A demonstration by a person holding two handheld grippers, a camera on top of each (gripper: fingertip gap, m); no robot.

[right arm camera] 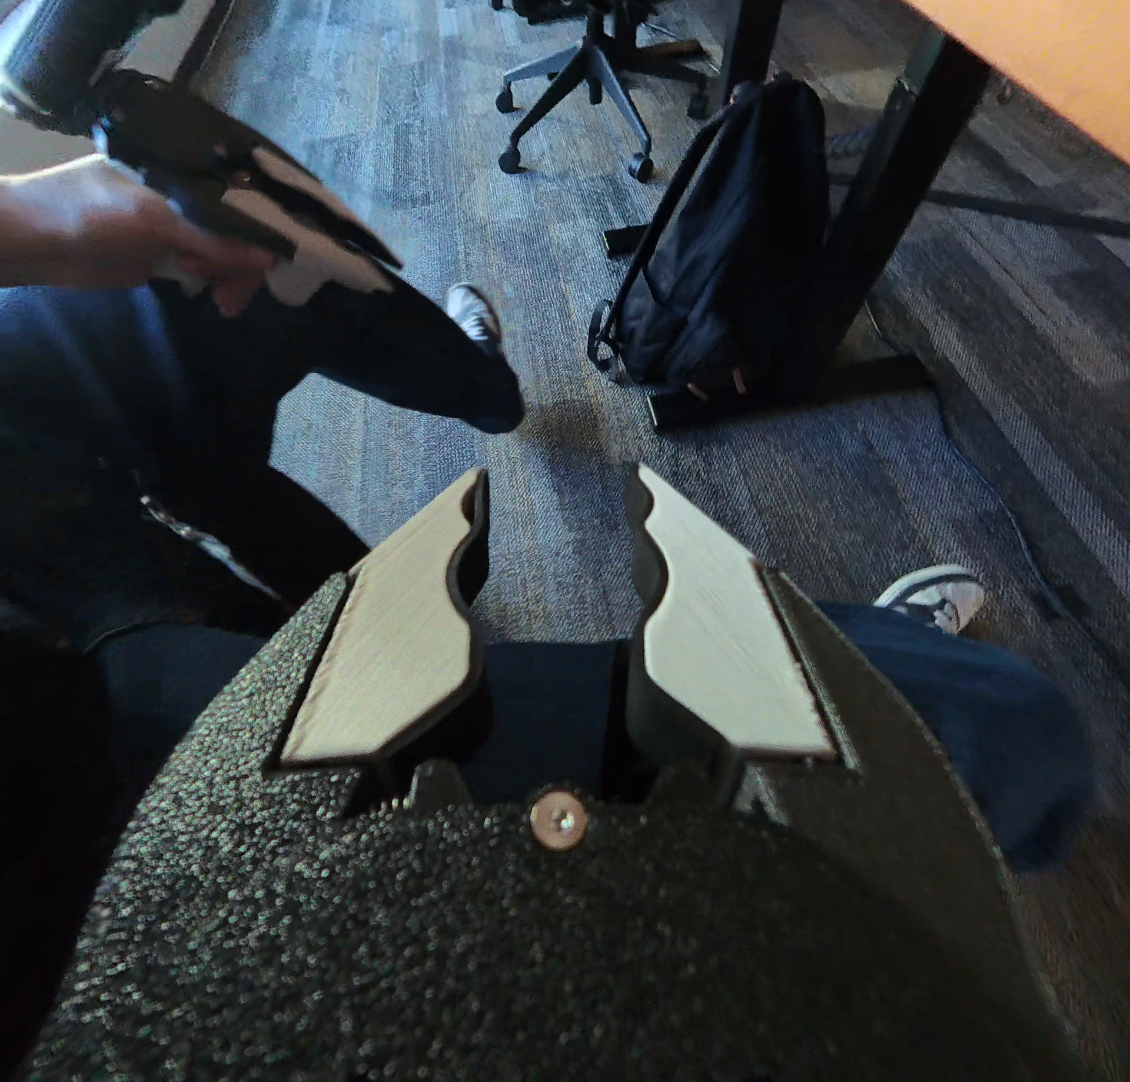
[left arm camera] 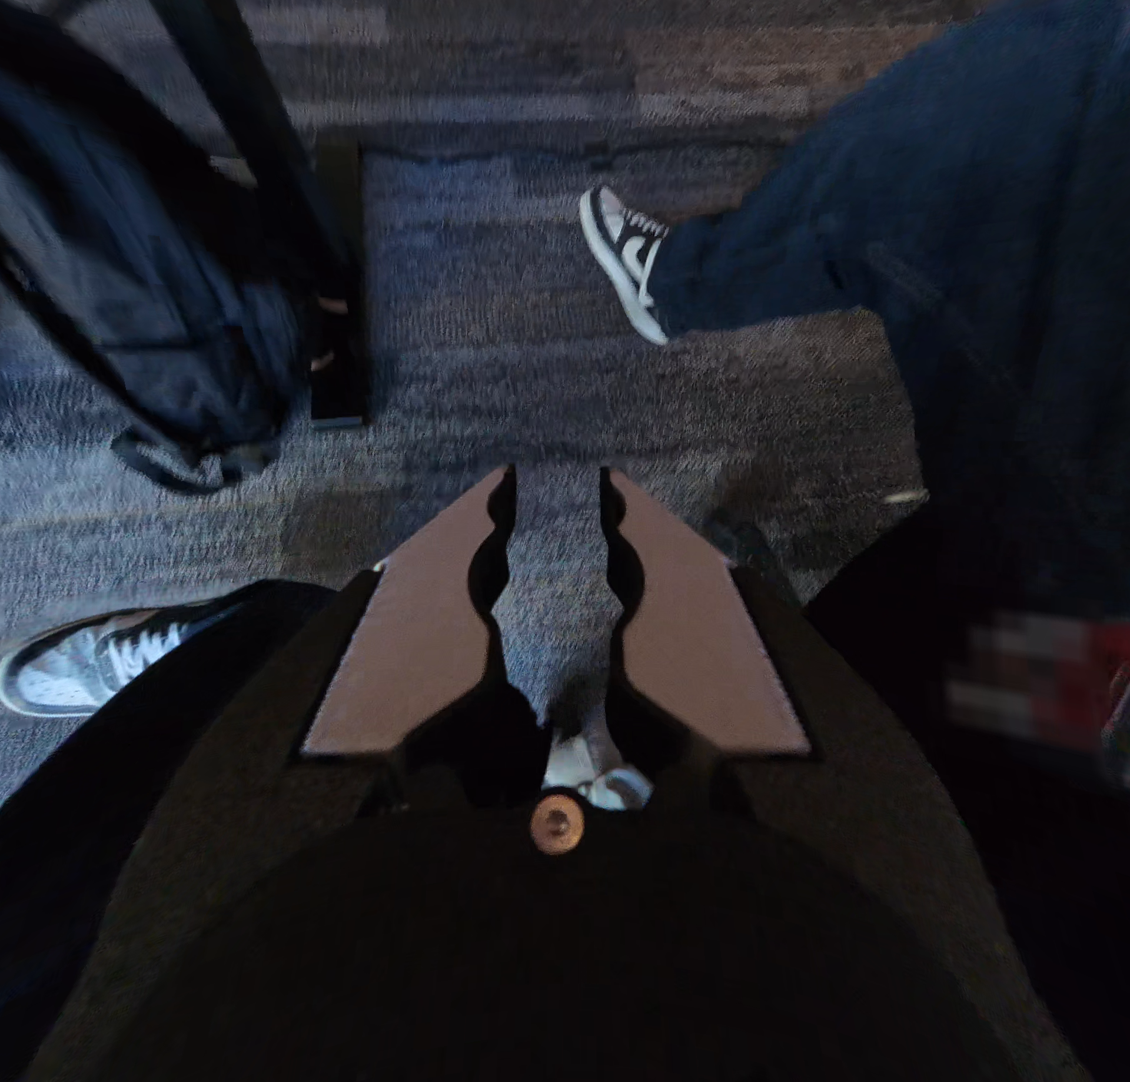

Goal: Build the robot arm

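Note:
My left gripper [left arm camera: 557,471] is open and empty, pointing down at grey carpet [left arm camera: 489,343] above a person's dark trouser legs. It also shows in the right wrist view [right arm camera: 391,263], held in a hand [right arm camera: 92,227] at the left. My right gripper [right arm camera: 556,478] is open and empty, held over a knee in dark trousers [right arm camera: 954,685], pointing at the carpet [right arm camera: 764,502]. Neither gripper touches anything. Nearest things are the person's black-and-white sneakers [left arm camera: 630,257] [right arm camera: 935,594] and a dark backpack [right arm camera: 721,245].
The backpack [left arm camera: 140,294] leans against a black table leg [right arm camera: 886,208] with a flat foot [left arm camera: 342,294]. An orange-brown tabletop [right arm camera: 1009,31] is at upper right. An office chair on castors [right arm camera: 581,92] stands farther back. A cable [right arm camera: 1009,533] runs along the carpet at right. My right fingertips sit around 25 centimeters from my left ones.

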